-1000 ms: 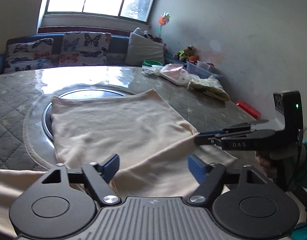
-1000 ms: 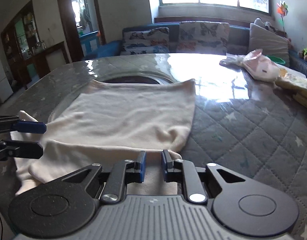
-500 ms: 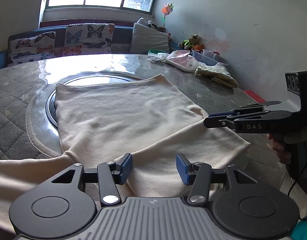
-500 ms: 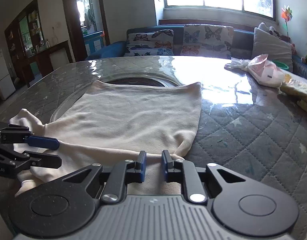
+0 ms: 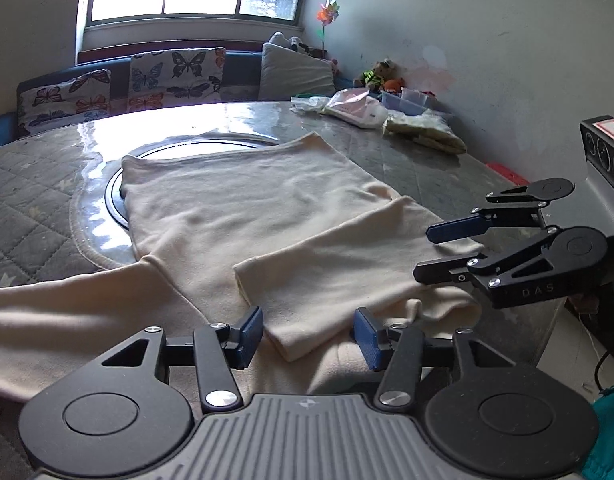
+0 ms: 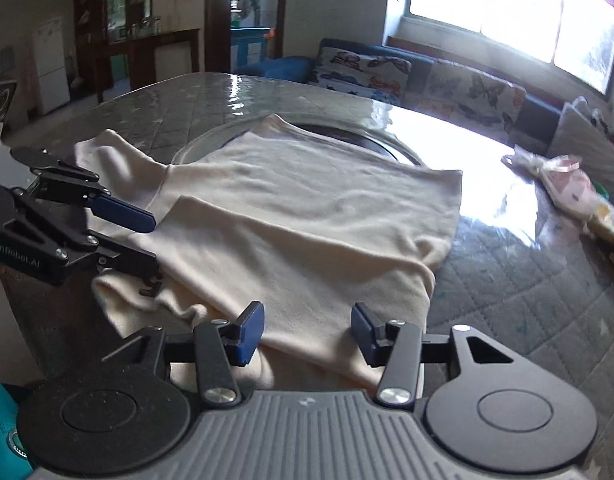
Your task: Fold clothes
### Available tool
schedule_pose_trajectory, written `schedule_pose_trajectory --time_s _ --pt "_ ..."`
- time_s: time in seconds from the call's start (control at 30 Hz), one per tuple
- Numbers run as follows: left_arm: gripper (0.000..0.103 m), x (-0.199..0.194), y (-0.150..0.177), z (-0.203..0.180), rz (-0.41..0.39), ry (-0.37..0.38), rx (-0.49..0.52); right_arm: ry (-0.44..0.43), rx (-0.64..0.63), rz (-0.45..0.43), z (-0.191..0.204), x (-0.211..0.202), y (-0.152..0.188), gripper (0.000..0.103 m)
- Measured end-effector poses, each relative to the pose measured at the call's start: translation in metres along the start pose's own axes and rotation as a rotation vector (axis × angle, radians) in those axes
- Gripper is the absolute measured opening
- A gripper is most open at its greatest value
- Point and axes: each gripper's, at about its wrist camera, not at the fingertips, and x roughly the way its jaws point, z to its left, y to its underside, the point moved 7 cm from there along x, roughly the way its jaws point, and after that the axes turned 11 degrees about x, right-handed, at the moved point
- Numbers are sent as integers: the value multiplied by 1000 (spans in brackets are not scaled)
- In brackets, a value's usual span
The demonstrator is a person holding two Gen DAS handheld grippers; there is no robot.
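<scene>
Cream shirt [image 5: 243, 216]: spread flat on the quilted surface [image 5: 35, 216], over its round glass centre; one sleeve [image 5: 327, 280] folded across the body, the other trailing toward the near edge.
Left tongs [image 5: 309, 334]: spread wide, empty, at the folded sleeve's end.
Right tongs [image 6: 307, 330]: spread wide, empty, over the near hem.
Bagged clothes [image 5: 355, 110]: far side, well apart.
</scene>
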Motion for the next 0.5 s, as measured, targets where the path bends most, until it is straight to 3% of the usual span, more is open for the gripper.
schedule_pose_trajectory --time_s 0.27,0.5 --pt "54 -28 5 26 -43 -107 -82 -87 -41 -53 38 15 -33 55" --pt "63 -61 22 89 -43 -351 -224 -170 -67 5 74 49 -27 55"
